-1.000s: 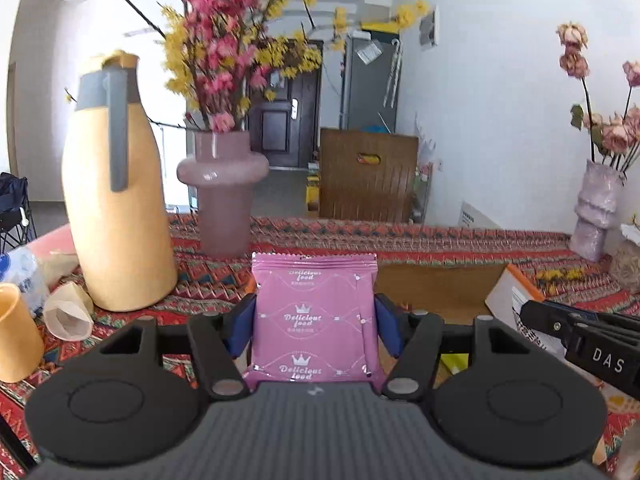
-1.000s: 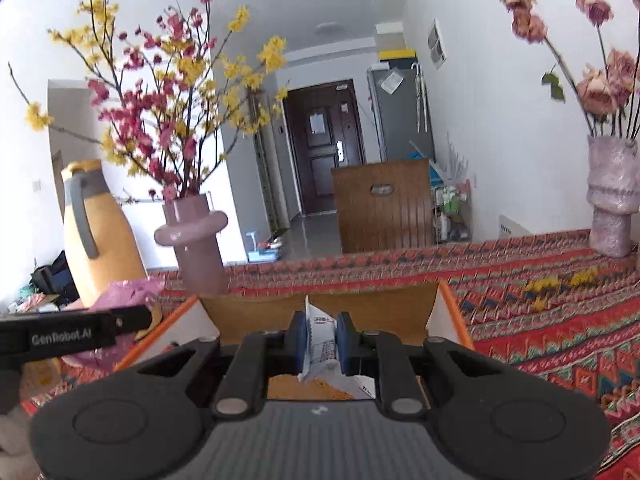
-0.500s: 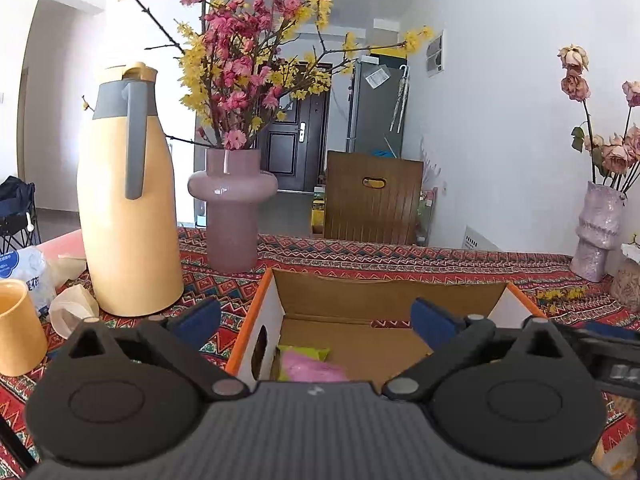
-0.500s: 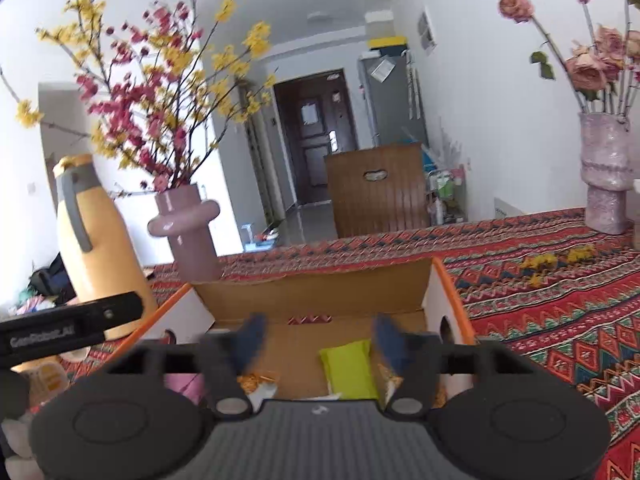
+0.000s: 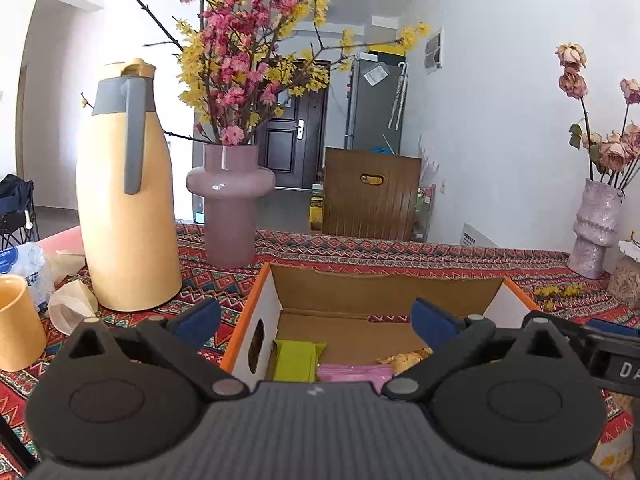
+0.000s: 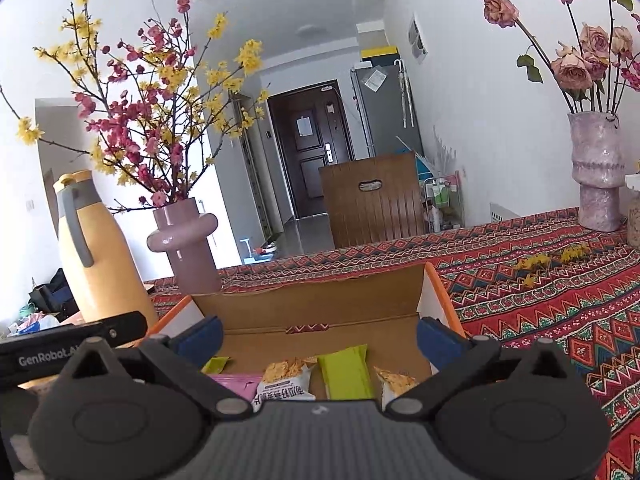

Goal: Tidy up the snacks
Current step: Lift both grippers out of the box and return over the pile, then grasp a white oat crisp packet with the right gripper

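Note:
An open cardboard box with an orange rim (image 5: pixel 256 296) (image 6: pixel 436 280) sits on the patterned tablecloth. Inside lie a pink snack packet (image 5: pixel 352 372) (image 6: pixel 236 383), green packets (image 5: pixel 296 360) (image 6: pixel 346 370) and yellow-white chip packets (image 6: pixel 286 380) (image 5: pixel 404 359). My left gripper (image 5: pixel 316 320) is open and empty above the box's near left part. My right gripper (image 6: pixel 318 338) is open and empty above the box's near edge. Each gripper's body shows at the edge of the other's view.
A tall yellow thermos jug (image 5: pixel 124 200) and a pink vase with flowering branches (image 5: pixel 230 204) stand left of the box. A yellow cup (image 5: pixel 16 320) and crumpled wrappers (image 5: pixel 72 304) lie far left. A rough pink vase with dried roses (image 6: pixel 596 176) stands at the right.
Both grippers have opened. The left let go of the pink packet and the right let go of the white packet; both packets now lie in the box.

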`<action>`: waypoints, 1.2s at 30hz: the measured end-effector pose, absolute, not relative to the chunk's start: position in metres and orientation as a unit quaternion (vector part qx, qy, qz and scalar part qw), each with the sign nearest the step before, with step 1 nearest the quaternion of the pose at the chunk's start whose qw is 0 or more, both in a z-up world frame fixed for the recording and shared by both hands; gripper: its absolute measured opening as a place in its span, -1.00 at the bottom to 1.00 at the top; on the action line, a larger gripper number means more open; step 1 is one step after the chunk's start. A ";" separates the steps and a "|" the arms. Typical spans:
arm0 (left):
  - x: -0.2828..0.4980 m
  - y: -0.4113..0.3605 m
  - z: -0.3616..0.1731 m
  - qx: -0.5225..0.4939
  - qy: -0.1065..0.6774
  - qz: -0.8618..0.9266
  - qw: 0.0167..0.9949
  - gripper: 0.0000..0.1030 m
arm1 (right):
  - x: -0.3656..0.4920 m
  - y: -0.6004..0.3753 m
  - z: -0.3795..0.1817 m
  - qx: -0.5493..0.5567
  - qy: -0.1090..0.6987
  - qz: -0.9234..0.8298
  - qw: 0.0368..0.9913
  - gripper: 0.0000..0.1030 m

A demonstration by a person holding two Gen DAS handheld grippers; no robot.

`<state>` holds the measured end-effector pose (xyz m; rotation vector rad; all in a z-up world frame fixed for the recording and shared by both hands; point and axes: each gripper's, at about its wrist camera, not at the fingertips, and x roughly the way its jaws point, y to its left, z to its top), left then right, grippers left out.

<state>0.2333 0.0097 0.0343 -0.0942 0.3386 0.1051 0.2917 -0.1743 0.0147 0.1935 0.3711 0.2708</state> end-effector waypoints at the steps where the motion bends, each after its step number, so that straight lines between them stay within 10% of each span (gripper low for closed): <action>1: 0.231 0.010 0.037 -0.049 0.164 0.055 0.984 1.00 | 0.291 -0.174 0.016 0.095 0.183 0.134 0.969 1.00; 36: 0.160 0.051 -0.026 -0.033 0.235 0.082 0.968 1.00 | 0.203 -0.255 -0.045 0.108 0.267 0.075 0.955 1.00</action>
